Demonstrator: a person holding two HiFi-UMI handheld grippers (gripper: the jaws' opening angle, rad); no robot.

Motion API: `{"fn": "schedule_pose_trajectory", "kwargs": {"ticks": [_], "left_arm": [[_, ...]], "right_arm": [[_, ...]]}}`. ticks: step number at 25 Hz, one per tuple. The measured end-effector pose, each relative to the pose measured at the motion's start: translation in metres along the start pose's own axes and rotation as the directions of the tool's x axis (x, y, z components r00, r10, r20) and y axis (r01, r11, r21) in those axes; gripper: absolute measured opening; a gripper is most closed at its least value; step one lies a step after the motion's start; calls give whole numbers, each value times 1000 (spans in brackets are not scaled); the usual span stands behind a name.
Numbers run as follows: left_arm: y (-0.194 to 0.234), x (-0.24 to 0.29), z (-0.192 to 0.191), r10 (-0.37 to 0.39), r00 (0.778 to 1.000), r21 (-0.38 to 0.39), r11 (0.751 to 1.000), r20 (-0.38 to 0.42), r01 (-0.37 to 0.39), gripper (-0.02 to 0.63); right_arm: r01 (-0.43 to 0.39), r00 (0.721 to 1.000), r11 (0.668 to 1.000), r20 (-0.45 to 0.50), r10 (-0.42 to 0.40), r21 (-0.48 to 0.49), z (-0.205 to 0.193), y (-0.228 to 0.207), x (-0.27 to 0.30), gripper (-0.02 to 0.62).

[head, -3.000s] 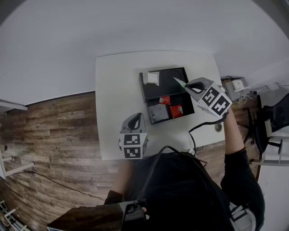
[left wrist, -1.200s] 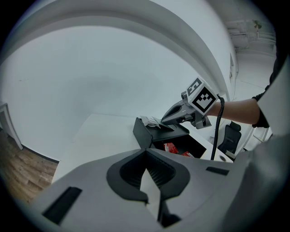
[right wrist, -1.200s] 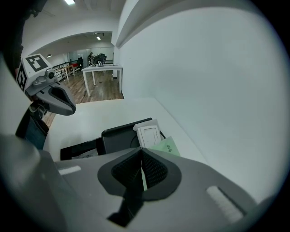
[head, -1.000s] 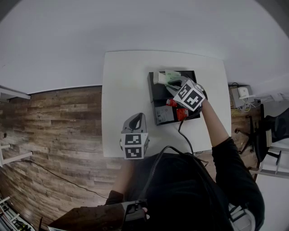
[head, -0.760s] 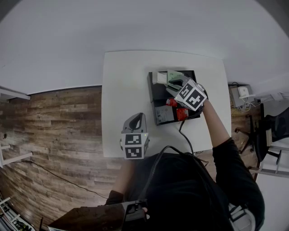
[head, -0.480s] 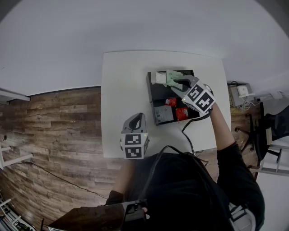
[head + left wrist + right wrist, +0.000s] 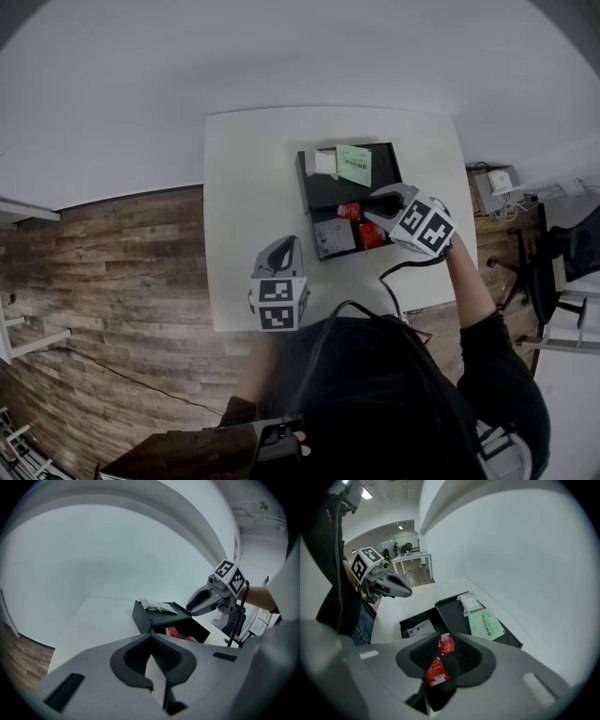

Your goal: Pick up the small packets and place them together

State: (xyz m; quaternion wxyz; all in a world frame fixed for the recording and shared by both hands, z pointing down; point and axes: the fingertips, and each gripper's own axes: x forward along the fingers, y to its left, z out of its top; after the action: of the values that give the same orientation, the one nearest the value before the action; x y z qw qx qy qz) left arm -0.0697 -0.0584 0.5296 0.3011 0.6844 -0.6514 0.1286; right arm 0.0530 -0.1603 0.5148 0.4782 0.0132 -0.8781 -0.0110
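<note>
A black tray (image 7: 302, 184) holds the packets. A green packet (image 7: 354, 165) lies beside a white packet (image 7: 324, 161) in its far compartment. Two red packets (image 7: 348, 211) and a grey packet (image 7: 331, 234) lie in the near one. My right gripper (image 7: 373, 208) hovers over the red packets, open and holding nothing. In the right gripper view the red packets (image 7: 446, 644) show through the jaw gap, and the green packet (image 7: 486, 623) lies beyond. My left gripper (image 7: 284, 248) rests near the table's front, its jaws a narrow gap apart and empty.
The white table (image 7: 253, 169) ends at a wooden floor (image 7: 112, 281) on the left. A cable (image 7: 398, 281) trails from the right gripper over the table's front edge. A person's arm (image 7: 473, 300) reaches in from the right.
The right gripper carried the green packet to the tray's far compartment, let it go beside the white packet and drew back over the red packets. The left gripper stayed still.
</note>
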Motion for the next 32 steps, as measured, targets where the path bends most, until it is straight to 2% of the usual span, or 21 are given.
{"fn": "schedule_pose_trajectory", "kwargs": {"ticks": [4,8,19,26,32], "left_arm": [[-3,-1,5,-2,1000,2,1000,0,2,0],[-2,0,-1,-3,1000,1,1000,-7,3,-2],[4,-3,0,14,1000,-15,1000,-11,-14,-2],[3,-3,1,8,1000,-10,1000,-5,-8,-2],[5,-2,-3,9,1000,-11,1000,-9,-9,-2]], "right_arm": [[-66,996,997,-58,68,35,-19,17,17,100],[-77,990,994,-109,85,73,-34,22,37,100],[-4,977,993,-210,30,122,-59,15,70,100],[37,975,979,-224,8,200,-66,12,82,100],[103,969,972,-242,-51,209,-69,5,86,100]]}}
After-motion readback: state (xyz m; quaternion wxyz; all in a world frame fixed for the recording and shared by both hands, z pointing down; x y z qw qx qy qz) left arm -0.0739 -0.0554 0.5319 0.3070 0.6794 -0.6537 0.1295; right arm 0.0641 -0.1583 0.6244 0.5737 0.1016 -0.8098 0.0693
